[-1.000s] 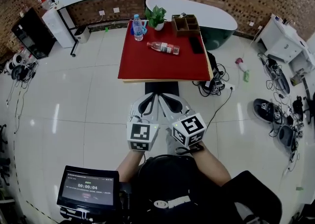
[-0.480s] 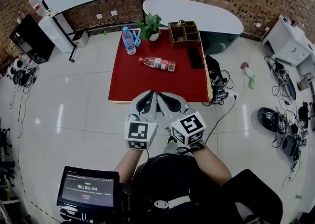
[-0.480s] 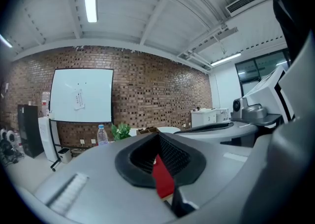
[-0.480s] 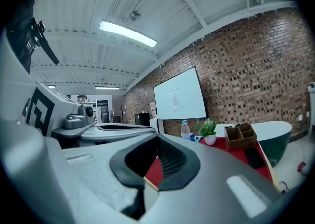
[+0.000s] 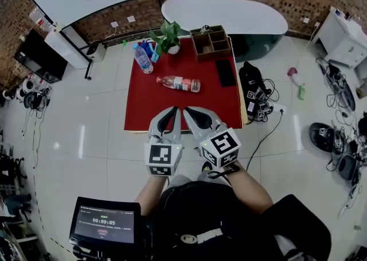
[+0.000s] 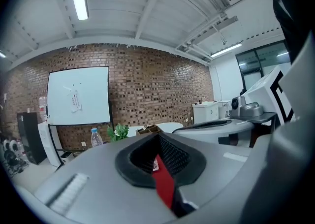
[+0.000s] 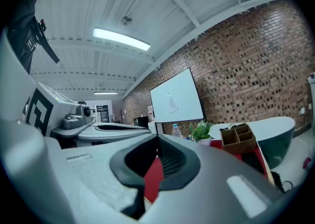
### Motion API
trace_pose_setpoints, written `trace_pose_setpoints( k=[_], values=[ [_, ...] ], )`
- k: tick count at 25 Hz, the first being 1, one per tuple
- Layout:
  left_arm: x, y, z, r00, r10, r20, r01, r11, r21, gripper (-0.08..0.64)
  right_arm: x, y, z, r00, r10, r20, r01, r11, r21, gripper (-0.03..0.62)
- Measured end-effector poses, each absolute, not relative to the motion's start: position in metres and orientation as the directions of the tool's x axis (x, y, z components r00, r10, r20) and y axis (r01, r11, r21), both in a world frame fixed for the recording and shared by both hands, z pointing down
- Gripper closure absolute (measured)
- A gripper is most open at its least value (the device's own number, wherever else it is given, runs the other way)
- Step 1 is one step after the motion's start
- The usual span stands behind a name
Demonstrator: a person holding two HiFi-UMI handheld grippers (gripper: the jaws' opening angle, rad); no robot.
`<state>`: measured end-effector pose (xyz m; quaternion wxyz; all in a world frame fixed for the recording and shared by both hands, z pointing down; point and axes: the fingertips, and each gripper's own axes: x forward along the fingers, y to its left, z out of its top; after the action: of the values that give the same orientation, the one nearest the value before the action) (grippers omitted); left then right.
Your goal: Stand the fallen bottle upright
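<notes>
Head view first: the red desk (image 5: 143, 105) is in front of you, and both grippers are held at its near edge, well short of anything on it. The left gripper (image 5: 174, 112) and right gripper (image 5: 187, 112) sit side by side, nearly touching. Each has its jaws closed to the tips with nothing between them, as both gripper views confirm. Reach in like that and you will shove rather than grasp, so open one before you get close. At the far end stand the wooden organiser (image 5: 213, 42), the potted plant (image 5: 167, 36) and an upright bottle (image 5: 143, 59); a wide sweep while tipping could knock that one over too. The fallen bottle (image 5: 179, 84) lies on its side mid-desk, lengthwise across your view, apart from the rest. It is round, so a glancing touch may roll it toward you and off the edge; grip off-centre and it may swing or slip as you raise it
</notes>
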<state>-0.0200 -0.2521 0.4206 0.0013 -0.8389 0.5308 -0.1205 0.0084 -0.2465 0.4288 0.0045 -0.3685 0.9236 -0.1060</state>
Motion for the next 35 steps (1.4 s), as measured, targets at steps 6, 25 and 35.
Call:
trace_pose_setpoints(
  k=[6,25,35],
  values=[
    [-0.017,-0.264,0.426,0.424,-0.883,0.203,-0.883,-0.452,-0.124,0.558,0.014,-0.261,0.427,-0.712,-0.699,0.071,-0.698,0.692,-0.182,0.588],
    [-0.116,-0.308,0.438,0.368,-0.907,0.202,-0.921,-0.386,-0.055,0.558,-0.096,-0.391,0.542,-0.537,-0.432,0.725,-0.174,0.897,0.406,0.325],
    [-0.202,-0.31,0.456,0.214,-0.947,0.242,-0.973,-0.227,-0.03,0.558,-0.118,-0.471,0.697,-0.164,-0.32,0.933,-0.008,0.946,0.324,0.324]
  ],
)
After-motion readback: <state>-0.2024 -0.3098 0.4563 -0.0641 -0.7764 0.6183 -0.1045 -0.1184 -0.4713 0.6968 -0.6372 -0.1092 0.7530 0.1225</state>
